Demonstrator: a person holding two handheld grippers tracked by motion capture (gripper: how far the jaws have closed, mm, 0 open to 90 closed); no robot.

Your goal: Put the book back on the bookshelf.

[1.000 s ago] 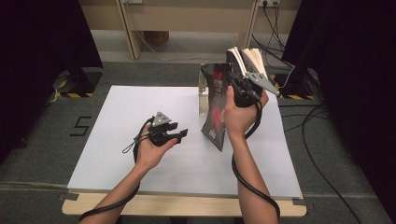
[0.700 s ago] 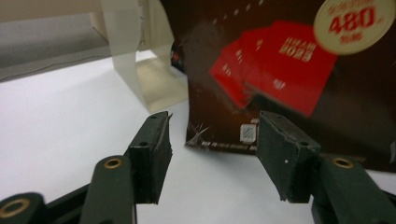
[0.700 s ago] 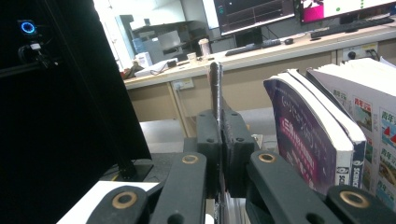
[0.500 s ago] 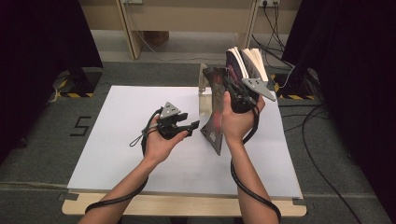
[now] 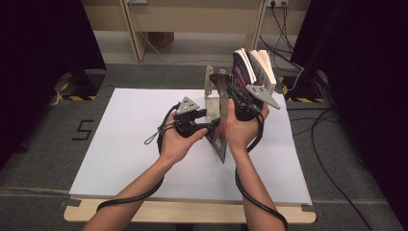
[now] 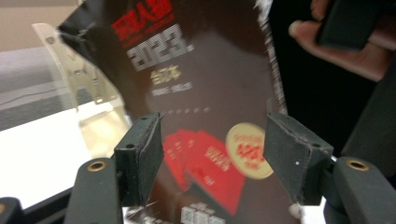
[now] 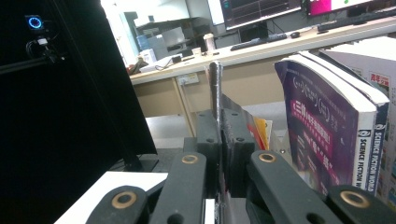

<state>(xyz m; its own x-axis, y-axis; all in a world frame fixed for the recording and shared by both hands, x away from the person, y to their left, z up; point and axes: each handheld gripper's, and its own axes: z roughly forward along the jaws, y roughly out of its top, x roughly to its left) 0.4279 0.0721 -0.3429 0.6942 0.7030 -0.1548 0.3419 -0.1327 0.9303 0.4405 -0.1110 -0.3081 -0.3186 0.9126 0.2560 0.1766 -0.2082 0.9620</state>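
My right gripper (image 5: 230, 96) was clamped on the dark magazine (image 5: 217, 130), raised mid-table (not yet shelved beside the standing books (image 5: 252, 67), far right); my left gripper (image 5: 208, 120), jaws just spread, approached its cover.

Your high view looks forward and down from above your side of the white surface (image 5: 125, 144), taking in both forearms. Your left gripper view sits close behind the left hand-held gripper (image 6: 212, 156), facing the thin dark glossy magazine (image 6: 196, 93). Your right gripper view looks level along the right hand-held gripper (image 7: 219, 154) at that magazine's edge (image 7: 215, 88), which all three views share.
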